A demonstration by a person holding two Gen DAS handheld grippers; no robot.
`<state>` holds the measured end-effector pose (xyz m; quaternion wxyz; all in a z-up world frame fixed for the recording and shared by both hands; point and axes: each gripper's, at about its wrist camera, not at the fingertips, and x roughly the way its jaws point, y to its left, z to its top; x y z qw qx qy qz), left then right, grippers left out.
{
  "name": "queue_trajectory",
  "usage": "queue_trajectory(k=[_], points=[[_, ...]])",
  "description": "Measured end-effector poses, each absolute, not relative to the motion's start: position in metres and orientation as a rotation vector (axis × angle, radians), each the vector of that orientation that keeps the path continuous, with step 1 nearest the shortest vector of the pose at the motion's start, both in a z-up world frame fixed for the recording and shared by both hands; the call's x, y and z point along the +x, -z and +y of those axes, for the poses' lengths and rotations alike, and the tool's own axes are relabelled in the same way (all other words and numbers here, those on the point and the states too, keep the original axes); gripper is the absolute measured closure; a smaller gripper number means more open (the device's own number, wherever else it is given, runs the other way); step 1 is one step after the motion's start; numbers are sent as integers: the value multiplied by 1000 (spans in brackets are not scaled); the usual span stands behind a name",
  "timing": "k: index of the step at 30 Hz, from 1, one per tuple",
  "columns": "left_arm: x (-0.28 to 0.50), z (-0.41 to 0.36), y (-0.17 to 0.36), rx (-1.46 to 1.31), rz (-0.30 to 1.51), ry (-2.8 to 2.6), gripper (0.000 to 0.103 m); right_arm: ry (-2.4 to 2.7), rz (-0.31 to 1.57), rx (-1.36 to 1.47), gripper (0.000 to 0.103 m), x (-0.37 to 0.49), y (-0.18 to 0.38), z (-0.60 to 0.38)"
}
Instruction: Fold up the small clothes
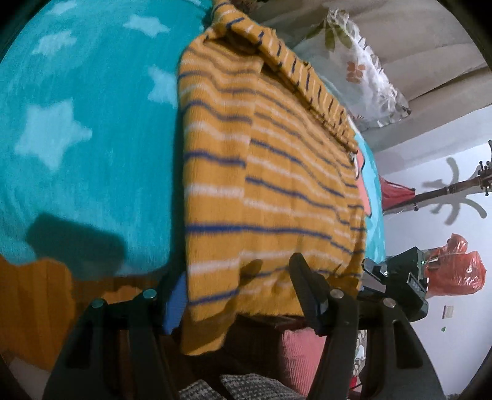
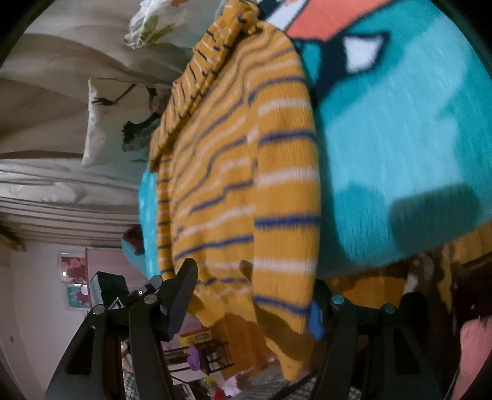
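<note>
A small mustard-yellow knit sweater (image 1: 264,172) with blue and white stripes lies on a teal blanket (image 1: 80,129), its hem hanging over the near edge. My left gripper (image 1: 240,292) has its fingers spread around the hem, one finger (image 1: 307,286) on top of the cloth, without pinching it. In the right wrist view the same sweater (image 2: 240,184) fills the middle. My right gripper (image 2: 252,295) is also spread around the hem, with one ribbed finger (image 2: 181,295) at the left. Both views are blurred.
The teal blanket has pale stars and an orange patch (image 2: 319,21). Floral pillows (image 1: 366,64) lie beyond the sweater. An orange cloth (image 1: 33,307) hangs below the blanket edge. A red plastic bag (image 1: 455,267) and a coat stand (image 1: 449,187) are at the wall.
</note>
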<state>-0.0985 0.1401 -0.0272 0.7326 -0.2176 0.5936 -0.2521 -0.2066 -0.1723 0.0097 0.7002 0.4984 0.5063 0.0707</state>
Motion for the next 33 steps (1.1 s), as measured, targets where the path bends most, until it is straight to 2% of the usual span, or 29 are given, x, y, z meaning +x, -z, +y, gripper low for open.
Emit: queue_trajectory(k=[10,11,12,13,14,15,18,28,33], points=[[-116,133,55,-404,1355,531,43,-126,1186,1084,37,-211,7,-151],[-116,132,55,-400,1356,533,53,-127,1193,1078,41,-213,9,-149],[-117,130,55,-392,1360,540,74,-125,1197,1071,48,-212,9,-147],[-117,130,56,-379,1371,542,84,-123,1202,1059,52,-212,9,-145],[-118,131,55,-369,1375,533,91,-117,1208,1045,63,-212,9,-143],[-118,133,53,-366,1371,521,93,-111,1209,1036,76,-210,8,-141],[-122,142,46,-370,1366,493,94,-87,1213,992,90,-210,0,-139],[-159,171,0,-393,1288,533,95,-44,1156,948,95,-265,-42,-156],[-169,169,-2,-344,1287,532,95,-52,1141,968,95,-283,-55,-148]])
